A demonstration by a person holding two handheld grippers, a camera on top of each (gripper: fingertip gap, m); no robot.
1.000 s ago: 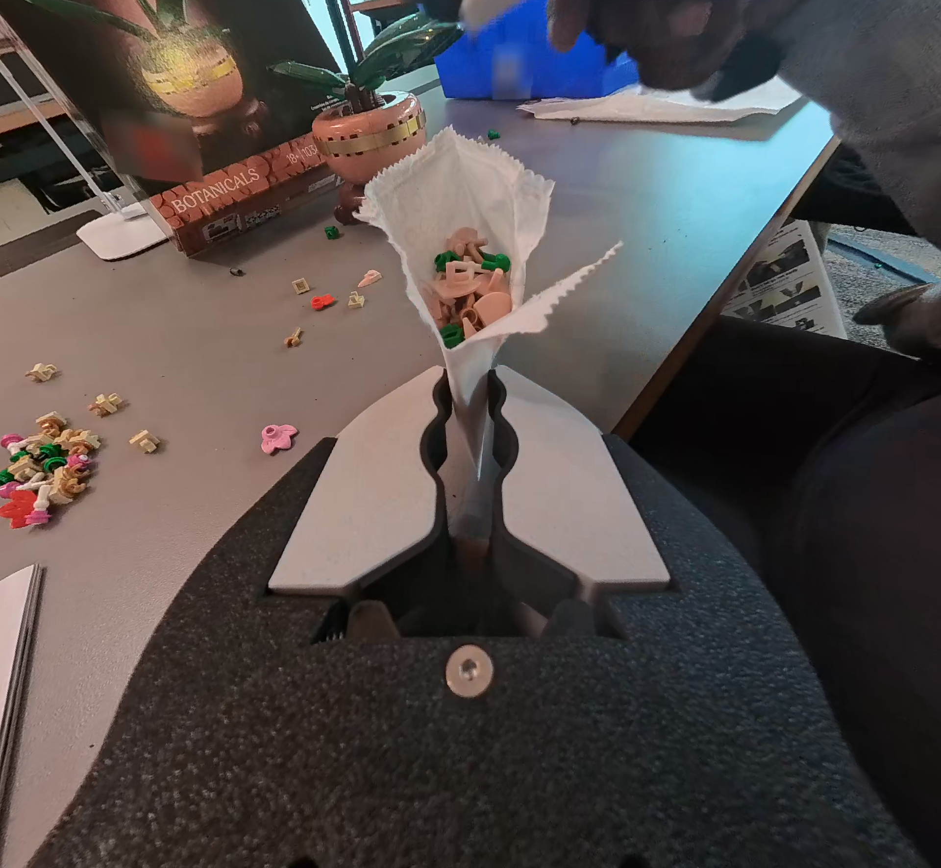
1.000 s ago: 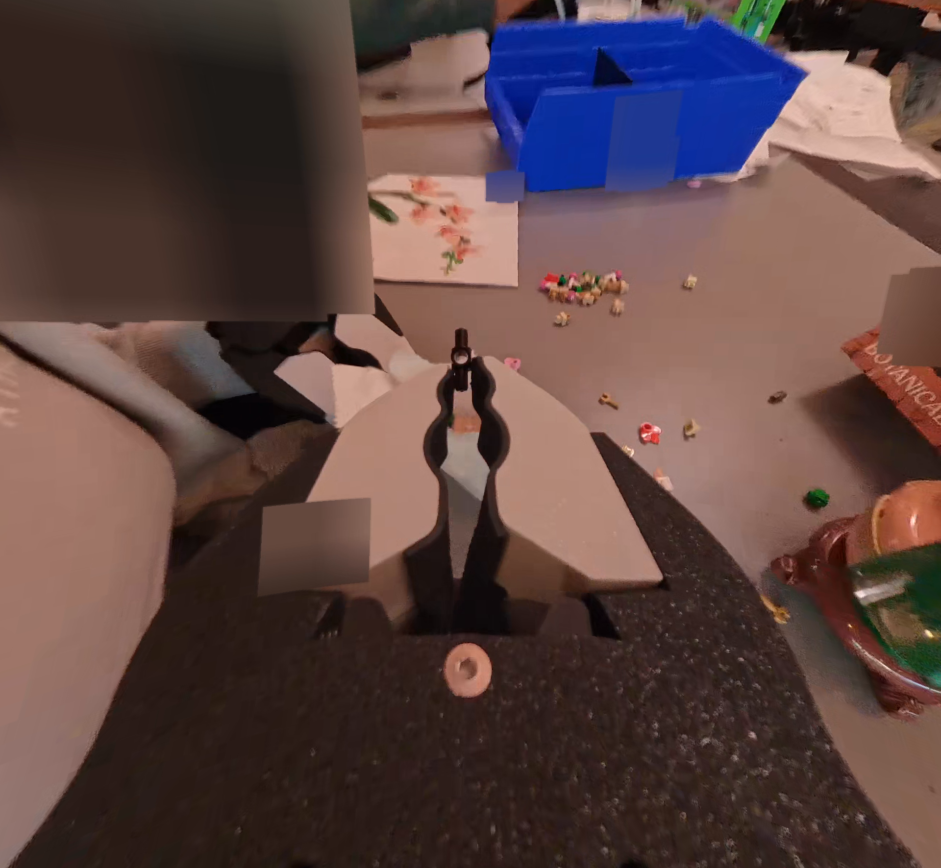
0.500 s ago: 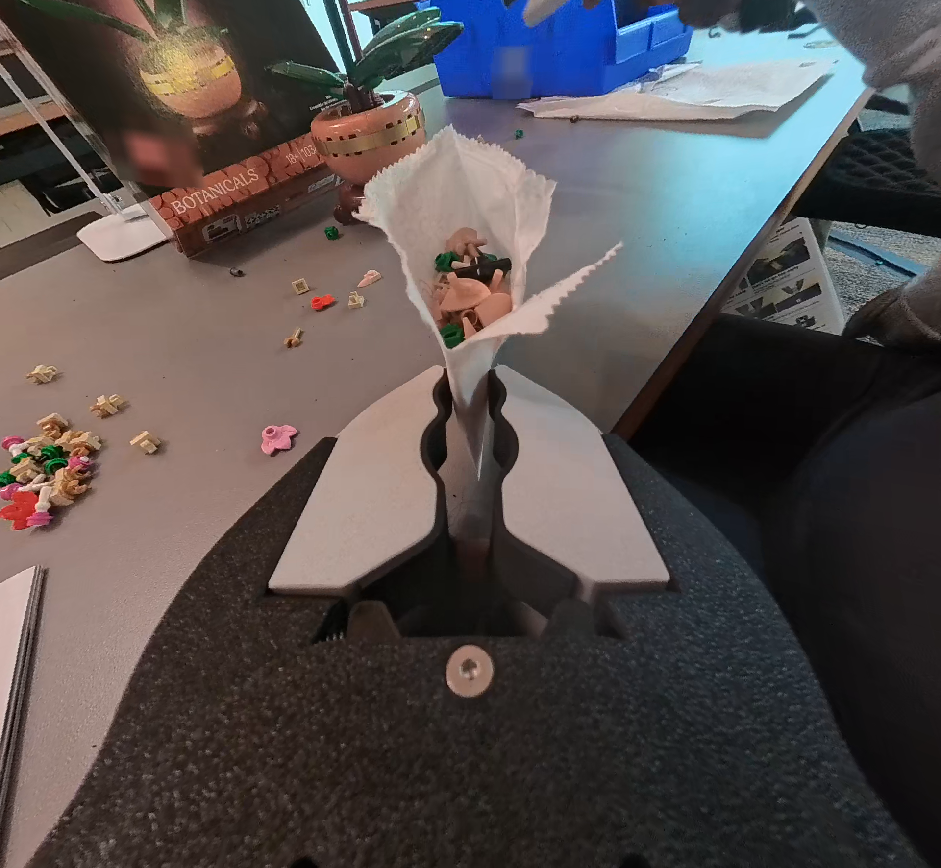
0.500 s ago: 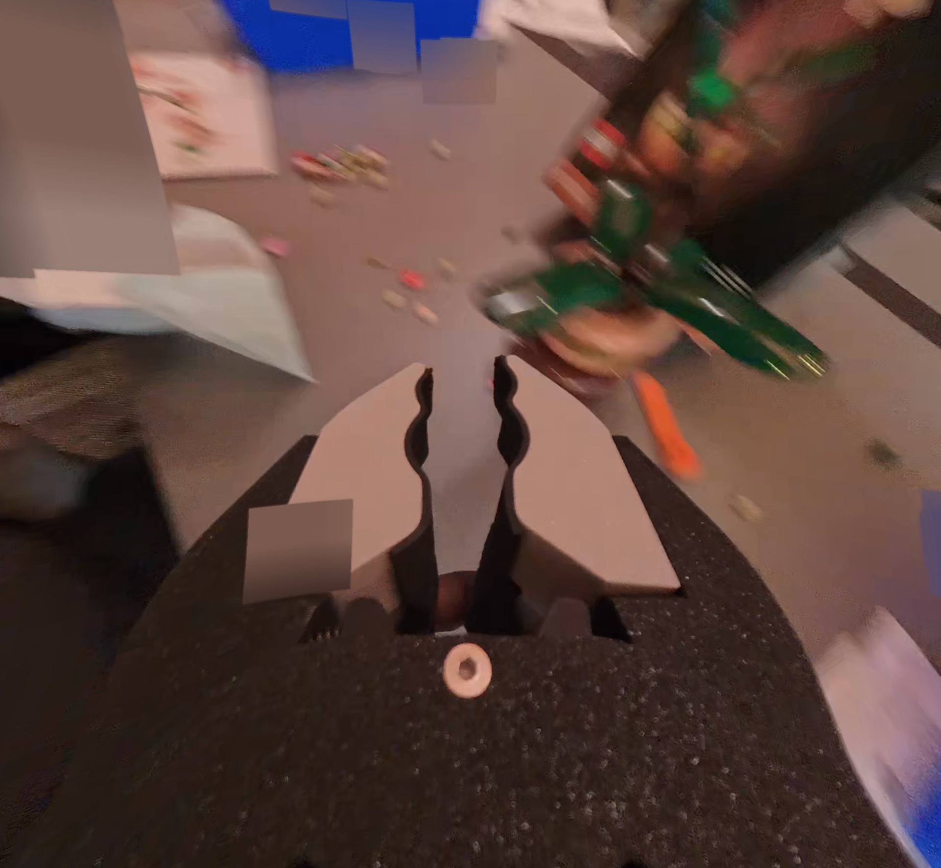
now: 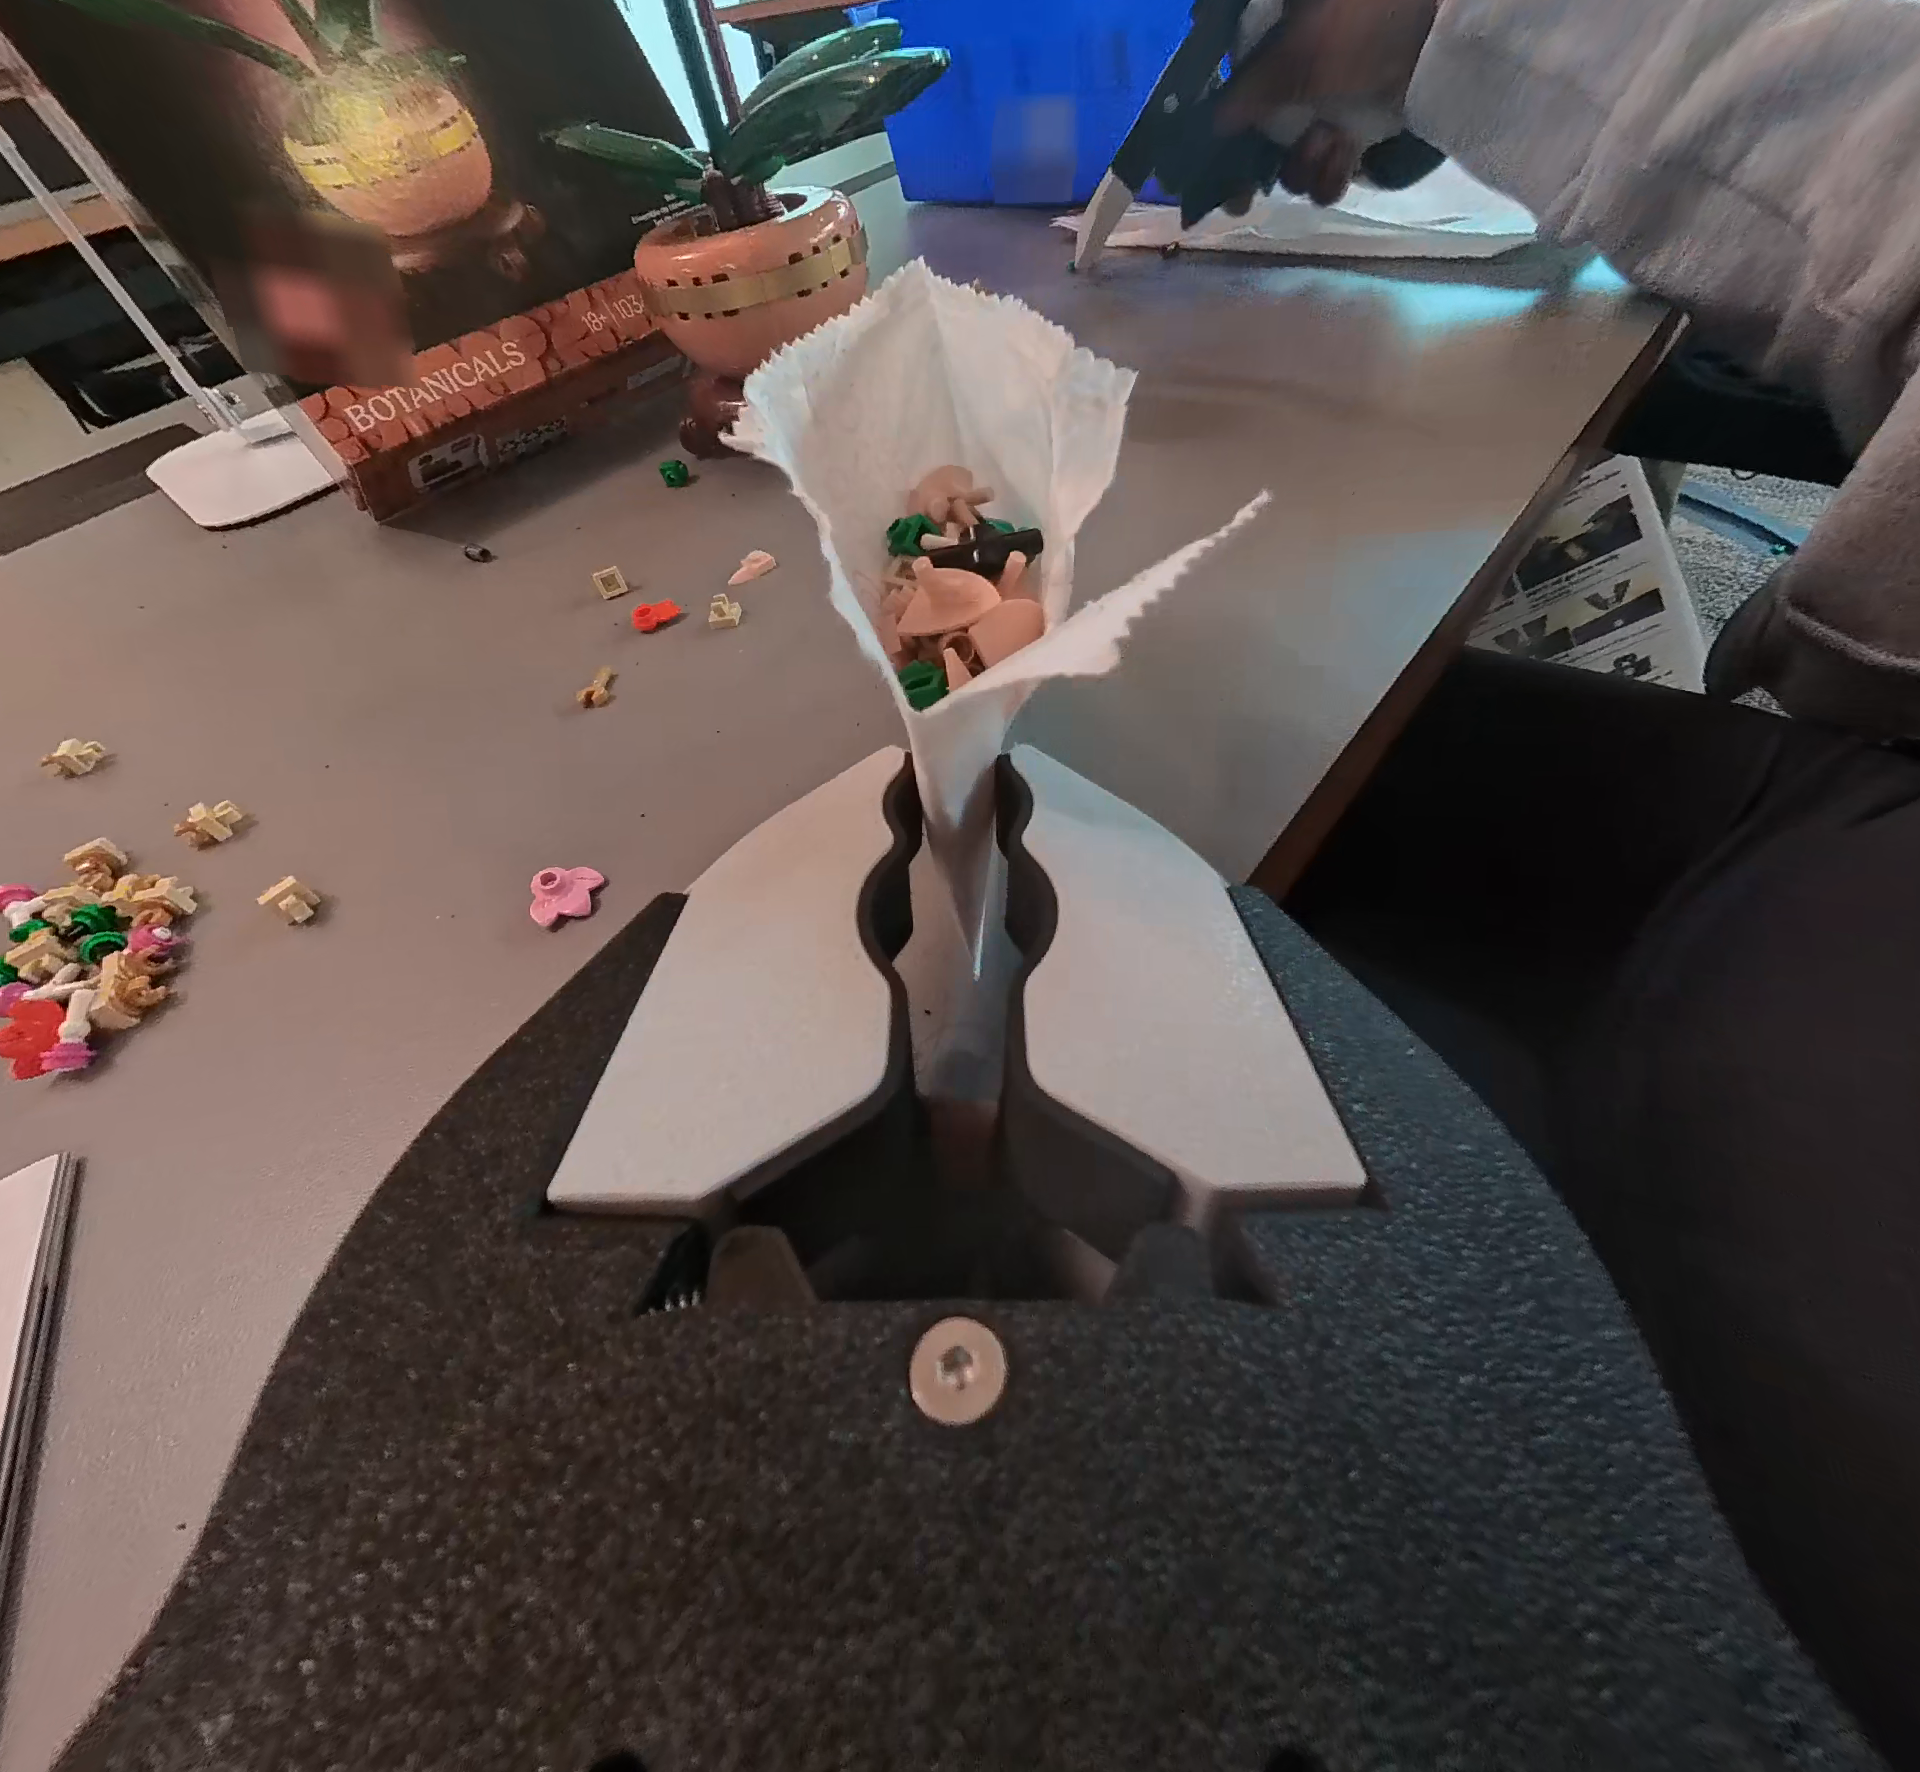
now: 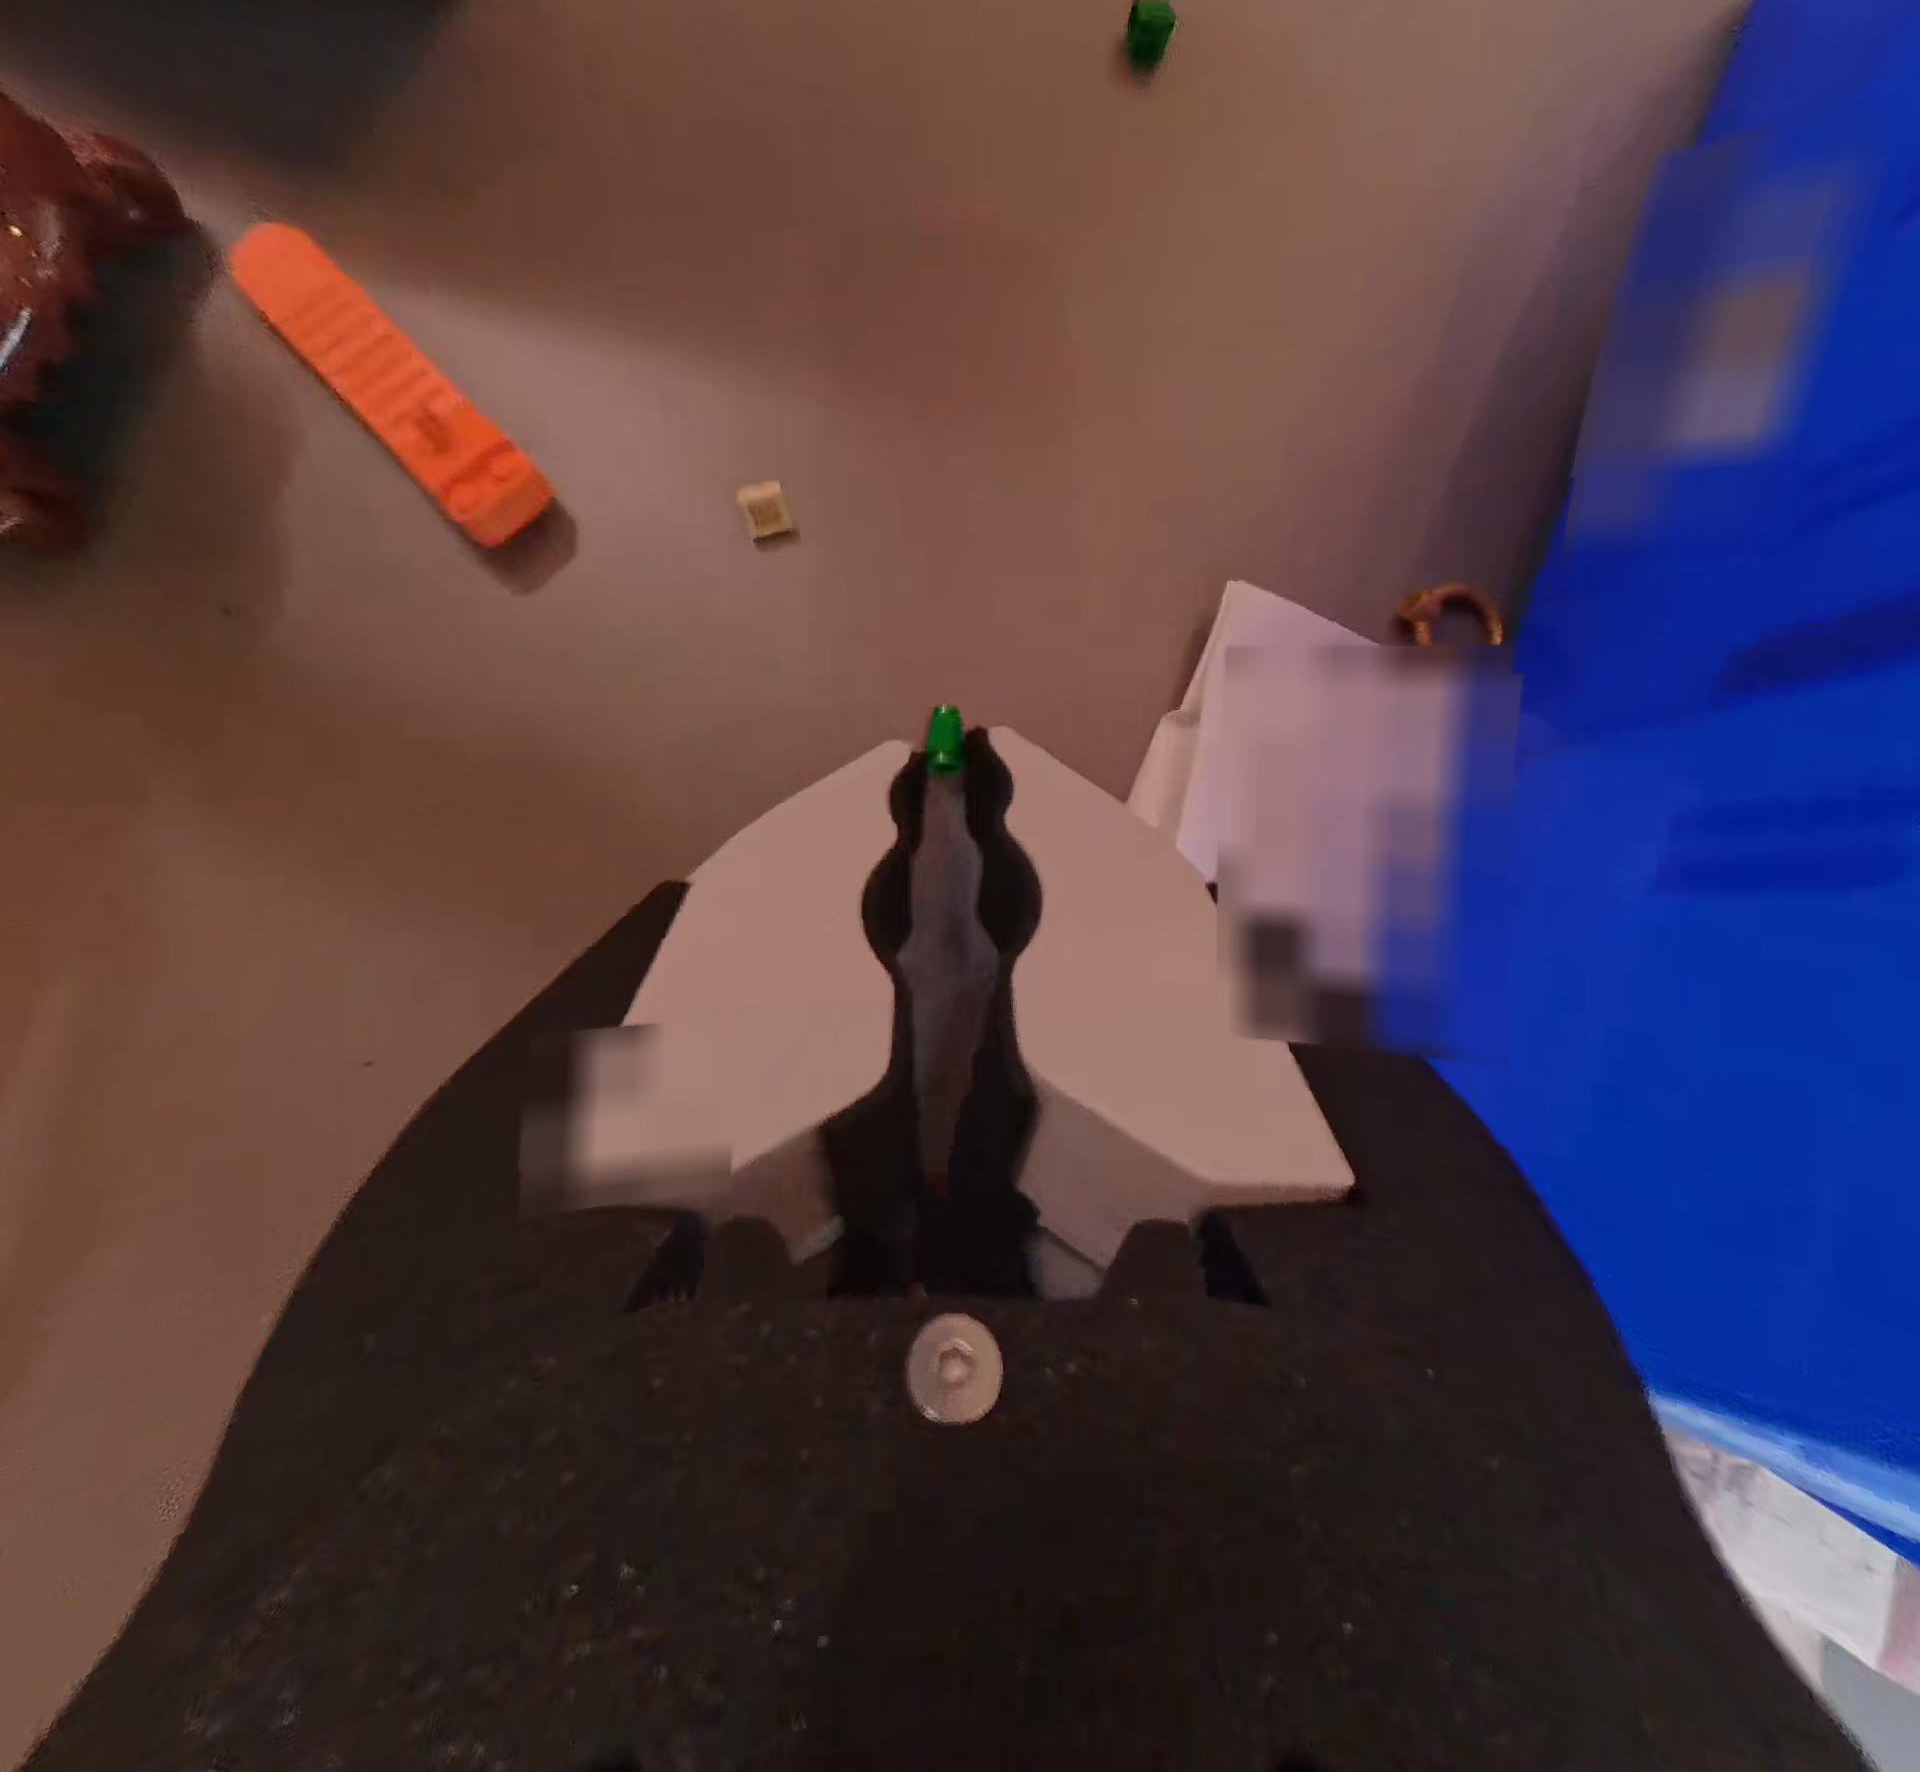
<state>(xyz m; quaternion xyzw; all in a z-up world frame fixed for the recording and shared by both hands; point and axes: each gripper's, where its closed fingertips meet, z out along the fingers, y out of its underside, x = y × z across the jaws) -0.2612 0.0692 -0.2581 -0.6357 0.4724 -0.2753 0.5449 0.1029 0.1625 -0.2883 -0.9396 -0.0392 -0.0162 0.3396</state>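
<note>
My left gripper [image 5: 956,766] is shut on the folded bottom of a white paper bag [image 5: 935,372] and holds it upright with its mouth open. Inside lie several small toy pieces [image 5: 961,616]: tan, green and one black. My right gripper [image 6: 945,751] points down at the grey table [image 6: 935,268] beside a blue bin [image 6: 1714,527], shut on a small green piece [image 6: 943,735] at its tips. It also shows in the left wrist view [image 5: 1093,231], held by a hand in a pale sleeve, tips on the table far behind the bag.
A brick-built plant pot [image 5: 753,278] and a dark box [image 5: 312,112] stand behind the bag. Loose pieces lie in a pile [image 5: 83,953], with a pink flower [image 5: 564,894] near it. An orange tool [image 6: 384,382], a tan tile [image 6: 767,512] and a green piece [image 6: 1148,29] lie near the right gripper. The table edge [image 5: 1455,579] runs on the right.
My right gripper held a black piece over the bag, opened, then swung away to the table by the blue bin and shut on a green piece. The black piece now lies in the bag.
</note>
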